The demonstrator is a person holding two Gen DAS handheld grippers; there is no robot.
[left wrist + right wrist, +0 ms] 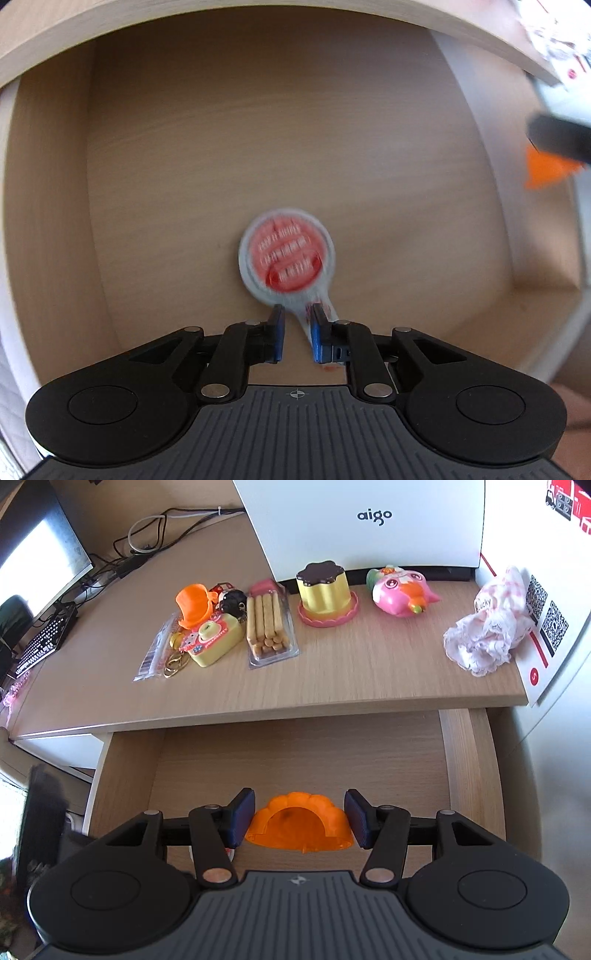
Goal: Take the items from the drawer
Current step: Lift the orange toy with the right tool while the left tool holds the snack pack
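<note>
left gripper [298, 332] down inside the drawer [258, 147], blue fingers [277, 334] narrowed around the thin handle of a red-and-white round paddle-shaped item [287, 254]; motion blur, so cannot tell whether pinched or just bracketing. looks light, flat, stiff plastic; best taken by the handle, since the disc lies flat on the drawer floor. right gripper [300, 821] spread open, fingers [243, 818] either side of an orange scalloped plastic mould [299, 825] near the drawer front, apart from both pads. probably light, hollow, a bit slick; best gripped across its ribbed flanks. beyond, on the counter [332, 679]: pudding toy [327, 594], biscuit pack [269, 624], pink squishy [400, 590].
</note>
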